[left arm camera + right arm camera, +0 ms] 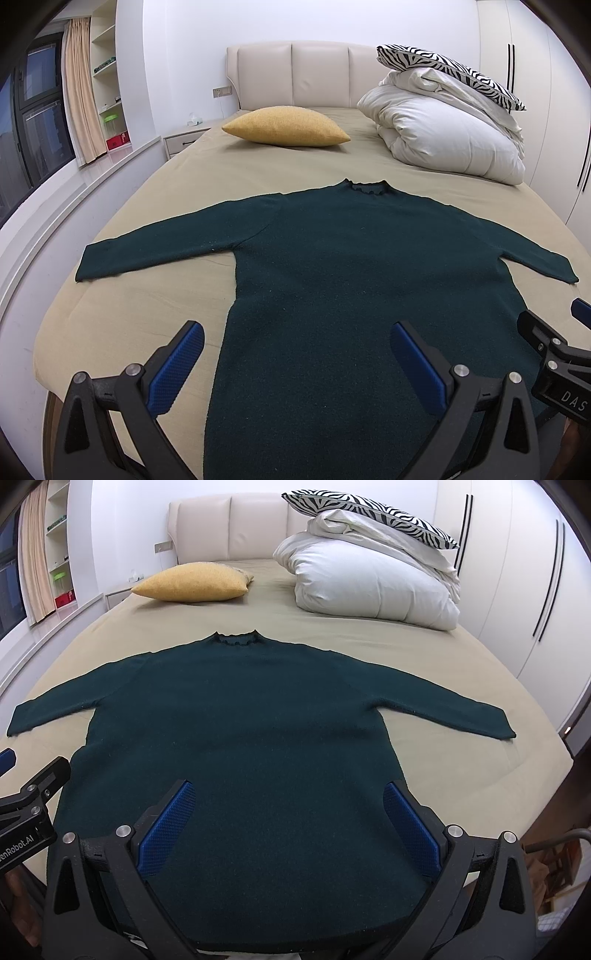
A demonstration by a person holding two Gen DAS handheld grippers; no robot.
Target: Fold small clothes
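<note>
The dark green knitted long-sleeved sweater (236, 716) lies flat and face-up on the beige-sheeted bed (177, 177), collar pointing toward the headboard, both sleeves spread out to the sides, hem nearest you. Your left gripper (295, 354) hovers over the hem's left portion with its blue-padded fingers spread wide and holding nothing; your right gripper (288, 812) does the same over the right portion, jaws apart and empty.

Expect the knit to be soft, limp and fairly light — it will drape and sag from wherever you pinch it, and it probably stretches if you pull hard. The fuzzy surface should give the ribbed pads good friction, so slipping looks unlikely; dragging the layer beneath along with it is the likelier nuisance.

Take hold at edges, not the middle: a sleeve cuff (83, 266) or the shoulder seam for folding sleeves inward, the hem corners for the lengthwise fold. Pinch both layers together — a single layer will peel away.

The mustard-yellow cushion (286, 127) and the heaped white duvet (373, 579) lie well apart from the garment.
</note>
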